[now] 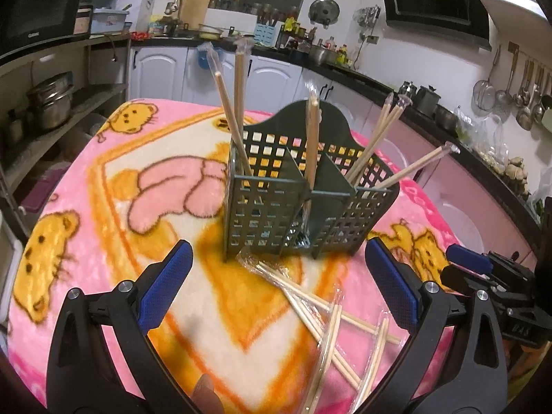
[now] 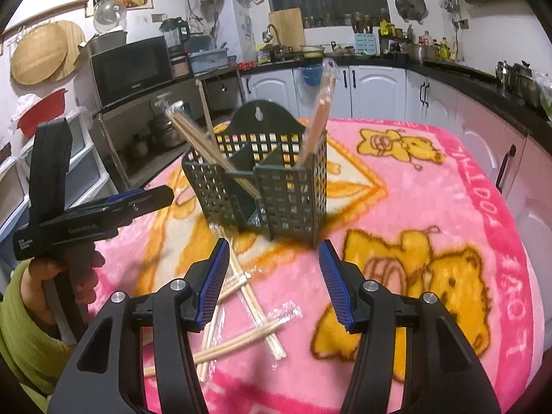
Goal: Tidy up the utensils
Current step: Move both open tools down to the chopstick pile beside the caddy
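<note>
A dark green lattice utensil holder (image 1: 276, 214) (image 2: 289, 200) stands upright on the pink blanket, split into compartments. Plastic-wrapped wooden chopsticks (image 1: 312, 138) (image 2: 319, 120) lean out of its compartments. Several more wrapped chopsticks (image 1: 310, 307) (image 2: 241, 327) lie crossed on the blanket in front of it. My left gripper (image 1: 279, 283) is open above the loose pile, nothing between its blue pads. My right gripper (image 2: 274, 284) is also open and empty, just short of the holder. In each wrist view the other gripper shows at the edge, the right gripper (image 1: 469, 262) and the left gripper (image 2: 151, 196).
The pink cartoon-bear blanket (image 2: 431, 179) covers the table. A hand in a green sleeve (image 2: 31, 314) holds the left gripper. White cabinets (image 2: 372, 86) and a dark counter run behind; a shelf with a microwave (image 2: 131, 69) and pots stands to the left.
</note>
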### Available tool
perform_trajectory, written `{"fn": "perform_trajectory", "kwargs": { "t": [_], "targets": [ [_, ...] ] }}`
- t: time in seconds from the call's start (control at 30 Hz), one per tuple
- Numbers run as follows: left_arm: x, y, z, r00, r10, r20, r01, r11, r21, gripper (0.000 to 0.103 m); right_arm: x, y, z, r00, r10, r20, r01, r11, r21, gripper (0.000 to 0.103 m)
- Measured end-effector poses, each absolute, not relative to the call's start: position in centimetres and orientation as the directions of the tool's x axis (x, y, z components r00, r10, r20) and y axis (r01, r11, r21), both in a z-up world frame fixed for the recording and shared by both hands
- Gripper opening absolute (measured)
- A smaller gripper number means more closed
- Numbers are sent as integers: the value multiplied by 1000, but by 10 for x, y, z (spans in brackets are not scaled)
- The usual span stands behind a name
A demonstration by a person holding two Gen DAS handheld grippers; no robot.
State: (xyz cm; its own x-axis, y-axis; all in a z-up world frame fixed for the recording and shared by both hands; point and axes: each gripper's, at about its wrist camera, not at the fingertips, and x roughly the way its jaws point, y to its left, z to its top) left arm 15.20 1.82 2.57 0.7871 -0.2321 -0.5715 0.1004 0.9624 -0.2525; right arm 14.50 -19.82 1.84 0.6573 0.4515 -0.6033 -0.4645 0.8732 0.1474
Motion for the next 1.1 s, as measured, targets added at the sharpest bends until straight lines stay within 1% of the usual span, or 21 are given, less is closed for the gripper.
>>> {"fn": "perform_trajectory", "kwargs": {
  "t": [0.27, 0.33, 0.57, 0.73, 1.1],
  "targets": [
    [171, 14, 4, 749, -248, -615, 93, 957, -274, 92, 149, -207, -9, 605, 430, -670, -442, 881, 167, 52],
    [178, 13, -2, 730, -263, -630, 94, 953, -288, 92, 150, -211, -16, 594, 432, -678, -433, 883, 182, 52],
    [196, 6, -22, 673, -265, -691, 89, 956, -280, 92, 158, -217, -33, 559, 435, -706, -412, 885, 218, 52],
    [204, 4, -32, 653, -264, -710, 91, 958, -273, 92, 161, -214, -40, 532, 445, -720, -412, 879, 239, 52],
    [215, 17, -54, 600, -292, -745, 70, 947, -315, 92, 162, -204, -61, 460, 461, -759, -414, 868, 276, 52]
  ]
}}
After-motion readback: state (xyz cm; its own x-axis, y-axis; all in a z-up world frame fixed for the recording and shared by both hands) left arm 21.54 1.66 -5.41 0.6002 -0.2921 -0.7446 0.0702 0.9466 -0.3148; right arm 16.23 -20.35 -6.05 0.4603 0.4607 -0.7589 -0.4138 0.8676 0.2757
